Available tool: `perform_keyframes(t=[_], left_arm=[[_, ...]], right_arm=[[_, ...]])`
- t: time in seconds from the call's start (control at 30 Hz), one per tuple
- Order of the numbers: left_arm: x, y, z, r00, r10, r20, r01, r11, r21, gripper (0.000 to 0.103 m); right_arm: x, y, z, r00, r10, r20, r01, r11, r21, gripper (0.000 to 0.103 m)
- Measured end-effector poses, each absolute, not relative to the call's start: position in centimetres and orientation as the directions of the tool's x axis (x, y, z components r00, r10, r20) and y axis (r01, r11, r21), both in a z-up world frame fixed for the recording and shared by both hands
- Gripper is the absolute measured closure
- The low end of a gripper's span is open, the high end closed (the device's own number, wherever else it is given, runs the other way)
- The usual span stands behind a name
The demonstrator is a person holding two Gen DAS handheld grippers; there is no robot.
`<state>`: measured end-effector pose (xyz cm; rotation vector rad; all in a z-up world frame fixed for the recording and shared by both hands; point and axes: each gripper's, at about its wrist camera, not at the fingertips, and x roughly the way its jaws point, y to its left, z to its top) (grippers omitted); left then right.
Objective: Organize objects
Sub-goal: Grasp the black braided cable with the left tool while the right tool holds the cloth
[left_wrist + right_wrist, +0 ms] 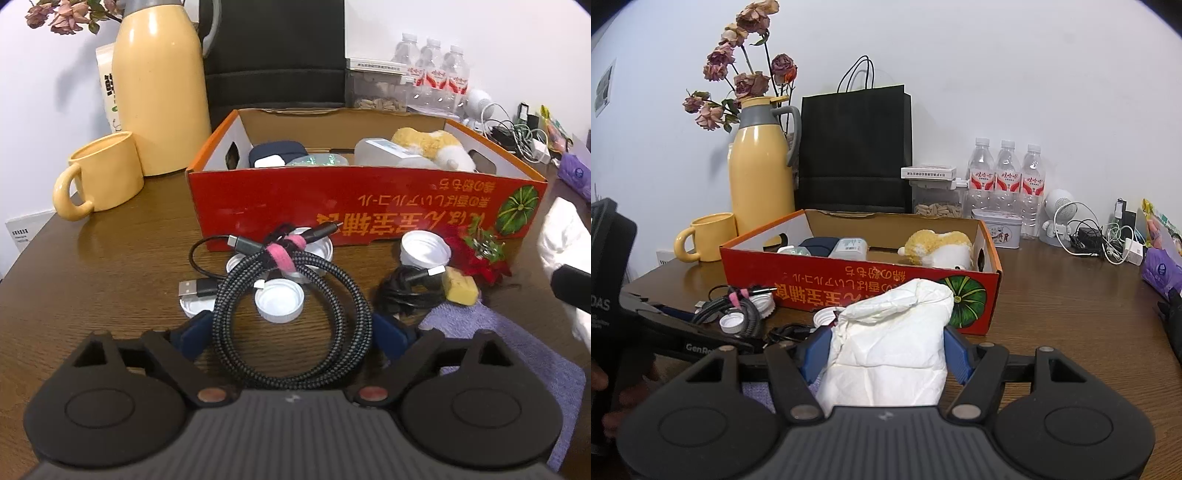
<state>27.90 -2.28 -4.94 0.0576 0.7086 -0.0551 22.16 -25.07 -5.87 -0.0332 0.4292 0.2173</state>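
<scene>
So the left tongs point(291, 328) are spread wide over a coiled braided cable point(291, 314) lying flat on the tabletop point(110, 266). The blue pads sit either side of the coil, just outside it, so nothing's actually pinched. The cable has a pink strap point(282, 254) round it and it's lying on top of a few white caps point(279, 300). Another cap point(424, 251) sits just to the right, next to a black cord point(406, 291), a yellow block point(460, 286) and some red tinsel thing point(476, 254). A purple cloth point(498, 336) is on the tabletop under the right finger.

The right tongs point(884, 352) are clamped on a crumpled white bag point(890, 339), both blue pads pushed into its sides. It's held just in front of the red box point(857, 284), near its right end.

The box is open on top, just behind the cable, with a plush toy point(938, 247), a dark pouch point(816, 245) and a white bottle point(849, 247) inside. A yellow mug point(103, 173) and flask point(159, 88) stand left of the box.
</scene>
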Motion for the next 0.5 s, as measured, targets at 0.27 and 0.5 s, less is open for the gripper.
perform_keyframes(t=[0.27, 0.5], left_arm=[[26.8, -2.5, -4.4, 0.787, -0.055, -0.615, 0.103, 0.994, 0.043, 0.014], [25.0, -1.9, -2.7, 0.850, -0.040, -0.525, 0.071, 0.997, 0.039, 0.014]], right_arm=[[22.3, -25.2, -5.9, 0.887, 0.201, -0.417, -0.212, 0.977, 0.020, 0.039], [22.2, -25.4, -5.7, 0.893, 0.201, -0.402, -0.206, 0.978, 0.031, 0.039]])
